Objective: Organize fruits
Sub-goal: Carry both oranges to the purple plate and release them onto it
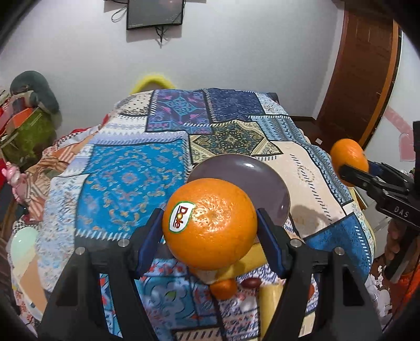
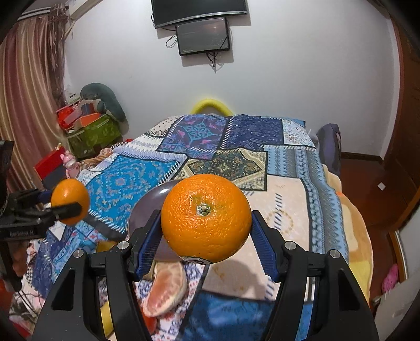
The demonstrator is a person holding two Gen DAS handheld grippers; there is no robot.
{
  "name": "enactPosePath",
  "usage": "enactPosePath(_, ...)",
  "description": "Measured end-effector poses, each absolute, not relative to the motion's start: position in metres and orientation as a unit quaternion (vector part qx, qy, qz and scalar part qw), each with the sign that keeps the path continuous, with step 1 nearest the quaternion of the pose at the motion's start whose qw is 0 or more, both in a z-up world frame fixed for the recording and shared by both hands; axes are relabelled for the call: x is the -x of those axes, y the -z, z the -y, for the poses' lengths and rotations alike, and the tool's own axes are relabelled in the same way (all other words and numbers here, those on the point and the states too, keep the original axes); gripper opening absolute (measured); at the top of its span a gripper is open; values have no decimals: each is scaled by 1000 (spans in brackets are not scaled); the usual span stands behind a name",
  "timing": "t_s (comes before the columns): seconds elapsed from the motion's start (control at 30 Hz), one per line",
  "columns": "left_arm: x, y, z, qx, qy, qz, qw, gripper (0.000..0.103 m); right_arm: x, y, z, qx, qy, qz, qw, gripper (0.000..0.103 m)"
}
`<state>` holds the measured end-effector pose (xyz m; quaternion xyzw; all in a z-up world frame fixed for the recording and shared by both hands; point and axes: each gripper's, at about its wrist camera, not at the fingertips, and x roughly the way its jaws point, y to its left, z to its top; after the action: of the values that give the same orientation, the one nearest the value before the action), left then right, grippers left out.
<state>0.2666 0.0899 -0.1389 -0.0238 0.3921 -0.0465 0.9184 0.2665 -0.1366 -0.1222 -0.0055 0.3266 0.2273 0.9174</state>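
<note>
both hand-held grippers, the left hand-held gripper (image 1: 210, 230) and the right hand-held gripper (image 2: 206, 230), are each clamping an orange (image 1: 209, 224) (image 2: 206, 219) above the bed's near edge, likely carrying them to the grey plate (image 1: 262, 173), which calls for lowering before releasing.

Round grey plate (image 1: 262, 173) half hidden behind sticker-labelled orange (image 1: 210, 223) held in left tongs (image 1: 210, 230). Yellow banana (image 1: 270, 293), small orange fruit (image 1: 223, 288), dark brown date-like thing (image 1: 250, 282) mostly blocked by tong fingers. Right view: pink-fleshed cut grapefruit wedge (image 2: 165, 291) partly covered; sticker (image 2: 195, 260) under plain orange (image 2: 206, 219) unreadable. Black wall screen (image 2: 199, 10) cut by top edge.
</note>
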Motion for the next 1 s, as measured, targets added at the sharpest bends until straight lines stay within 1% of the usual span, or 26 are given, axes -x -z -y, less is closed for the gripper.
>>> enactPosePath(0.2,-291,149,-87,24,47,-392,918,69,-292,127,120,18,-234,-324,916,63)
enactPosePath(0.4,-321,164,-92,50,51,-399,914,69,-316,136,102,34,-238,-327,914,63)
enactPosePath(1.0,-384,217,-93,64,44,-442,894,69,-370,187,77,57,-241,-374,894,63)
